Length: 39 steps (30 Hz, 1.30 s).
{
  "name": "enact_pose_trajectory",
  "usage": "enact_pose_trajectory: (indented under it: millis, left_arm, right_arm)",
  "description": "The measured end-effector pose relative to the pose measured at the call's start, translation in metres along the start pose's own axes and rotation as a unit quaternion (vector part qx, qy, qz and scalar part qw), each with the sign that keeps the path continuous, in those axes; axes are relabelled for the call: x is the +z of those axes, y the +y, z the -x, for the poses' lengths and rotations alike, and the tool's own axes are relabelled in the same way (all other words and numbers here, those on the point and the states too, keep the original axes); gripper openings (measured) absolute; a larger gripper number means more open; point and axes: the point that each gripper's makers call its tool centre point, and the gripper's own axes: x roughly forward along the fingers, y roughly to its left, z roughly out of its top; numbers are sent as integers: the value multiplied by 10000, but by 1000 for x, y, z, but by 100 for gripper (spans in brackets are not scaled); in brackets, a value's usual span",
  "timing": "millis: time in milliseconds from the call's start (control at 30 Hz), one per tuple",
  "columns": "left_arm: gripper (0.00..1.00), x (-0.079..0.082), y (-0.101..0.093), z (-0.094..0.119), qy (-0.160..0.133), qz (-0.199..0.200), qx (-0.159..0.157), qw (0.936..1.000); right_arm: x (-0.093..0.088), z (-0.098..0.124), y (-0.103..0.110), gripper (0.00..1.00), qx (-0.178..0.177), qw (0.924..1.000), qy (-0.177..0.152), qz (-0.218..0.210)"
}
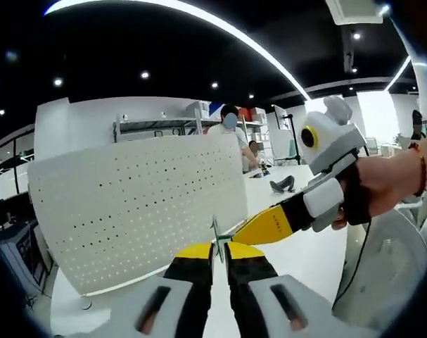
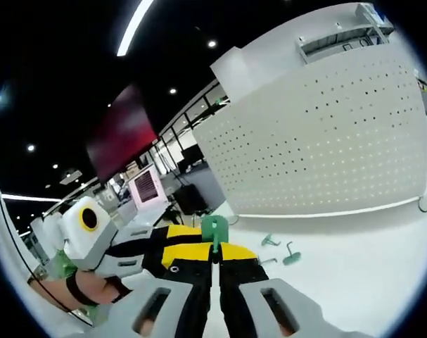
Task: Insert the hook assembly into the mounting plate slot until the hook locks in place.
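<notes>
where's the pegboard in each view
left gripper view: the pegboard stands left of centre, beyond the left tongs, which pinch a green hook.
right gripper view: the pegboard fills the upper right, tilted, behind the right tongs.
shared landmark: the green hook, gripped by both tongs; the right tongs come in from the right of the left gripper view.

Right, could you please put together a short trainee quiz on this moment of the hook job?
1. True or false: the green hook is already seated in the perforated mounting plate.
2. Where do the spare hooks lie? A) on the table in front of the plate B) hung on the plate C) in a tray
3. Fill in: the left gripper and right gripper both close their fingers on the ____.
Key: 1 false; 2 A; 3 green hook.
</notes>
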Motion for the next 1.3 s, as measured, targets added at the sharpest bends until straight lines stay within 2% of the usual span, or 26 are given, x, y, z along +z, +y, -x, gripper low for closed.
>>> enact_pose_trajectory:
  millis: [100,200,333,400,467,767,933,1000,1300]
  left_arm:
    - [24,-2,5,1,-19,131,60,9999]
    - [22,-3,4,2,-43,164,30,9999]
    - [30,-7,5,1,-2,224,76,9997]
    - [29,-9,4,2,13,243,68,9997]
    - [29,-12,4,3,66,266,57,9996]
    - [34,-21,3,8,142,402,63,9991]
    - [36,-21,1,11,111,470,38,9988]
    - [37,-22,0,12,113,482,19,9988]
    - [44,-27,-6,18,113,610,-51,9981]
  right_arm:
    - [5,2,-3,1,-37,9999,-140,-14]
    - [8,2,-3,1,-8,9999,-159,40]
    - [13,2,-8,1,-101,9997,-228,60]
    - [18,3,-10,1,-115,9994,-339,-26]
    - [22,3,-15,1,-206,9990,-389,-115]
    - [36,5,-36,1,-632,9966,-454,274]
    - [49,8,-47,1,-816,9944,-600,294]
    - [53,9,-55,1,-988,9927,-615,304]
    - [69,13,-70,1,-1369,9863,-731,554]
